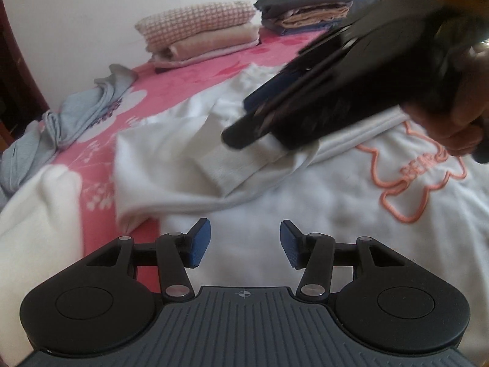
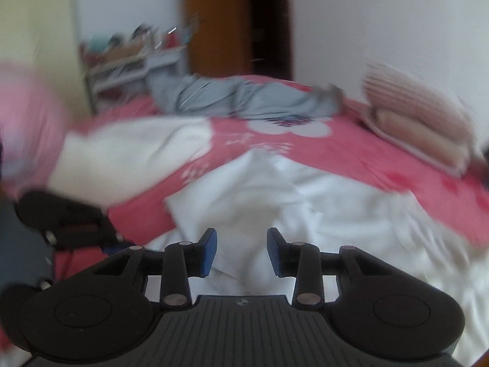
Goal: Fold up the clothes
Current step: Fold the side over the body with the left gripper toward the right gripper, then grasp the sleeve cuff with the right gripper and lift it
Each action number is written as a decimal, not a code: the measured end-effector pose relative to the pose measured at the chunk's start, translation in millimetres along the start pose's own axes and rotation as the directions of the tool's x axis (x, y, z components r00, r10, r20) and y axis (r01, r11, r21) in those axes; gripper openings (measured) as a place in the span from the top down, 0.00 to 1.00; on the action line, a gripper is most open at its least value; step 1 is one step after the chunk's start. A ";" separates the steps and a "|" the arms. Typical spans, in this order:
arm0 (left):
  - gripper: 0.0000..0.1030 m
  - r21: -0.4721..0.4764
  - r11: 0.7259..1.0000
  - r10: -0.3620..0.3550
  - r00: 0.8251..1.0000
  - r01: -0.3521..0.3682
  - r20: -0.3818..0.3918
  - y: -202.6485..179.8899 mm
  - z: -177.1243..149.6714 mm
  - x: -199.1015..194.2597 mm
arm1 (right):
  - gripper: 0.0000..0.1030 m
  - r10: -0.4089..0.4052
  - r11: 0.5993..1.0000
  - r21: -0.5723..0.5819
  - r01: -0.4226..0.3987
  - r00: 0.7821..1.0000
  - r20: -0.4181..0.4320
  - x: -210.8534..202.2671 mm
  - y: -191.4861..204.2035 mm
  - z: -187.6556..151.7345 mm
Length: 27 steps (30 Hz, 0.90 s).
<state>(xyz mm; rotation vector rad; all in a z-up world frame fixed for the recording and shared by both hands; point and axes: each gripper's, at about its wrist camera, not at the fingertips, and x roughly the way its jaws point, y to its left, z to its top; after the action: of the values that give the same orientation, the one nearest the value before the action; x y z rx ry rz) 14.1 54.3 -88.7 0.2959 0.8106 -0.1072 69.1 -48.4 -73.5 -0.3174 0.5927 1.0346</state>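
Both grippers, left [image 1: 245,242] and right [image 2: 242,252], spread and empty above white sweatshirt [image 1: 305,189]; grey garment [image 1: 76,116], folded stacks [image 1: 201,35] behind on pink blanket [image 1: 189,82].

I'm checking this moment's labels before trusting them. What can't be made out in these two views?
- Left wrist view: the right gripper and the hand holding it cover part of the white sweatshirt, and the orange lettering is blurred and unreadable.
- Right wrist view: motion blur smears the shelf clutter; its items can't be told apart.
- Right wrist view: the left gripper is mostly hidden behind the right gripper's body.
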 end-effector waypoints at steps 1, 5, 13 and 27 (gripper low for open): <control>0.51 -0.001 1.000 0.004 1.000 -0.004 -0.009 1.7 -2.7 0.5 | 0.59 -0.011 0.999 -0.044 0.011 1.000 -0.014 8.4 7.8 -0.4; 0.51 -0.006 1.000 0.015 0.999 -0.016 -0.040 7.1 -10.0 3.4 | 0.59 -0.063 0.980 -0.193 0.045 0.994 -0.086 41.2 28.4 -7.5; 0.51 -0.038 0.999 0.024 1.000 -0.024 -0.018 14.3 -9.2 7.9 | 0.83 -0.085 0.992 -0.098 0.076 0.991 -0.100 47.0 14.8 -8.1; 0.51 -0.002 0.999 0.041 0.999 -0.041 -0.009 10.4 -9.0 20.3 | 0.54 -0.064 0.953 -0.297 0.053 0.998 -0.027 10.6 26.7 -12.9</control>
<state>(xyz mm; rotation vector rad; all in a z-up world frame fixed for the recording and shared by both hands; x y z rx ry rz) 23.9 67.4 -107.1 0.3107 0.8130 -0.0664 45.8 -34.5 -89.4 -0.6152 0.4565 1.0623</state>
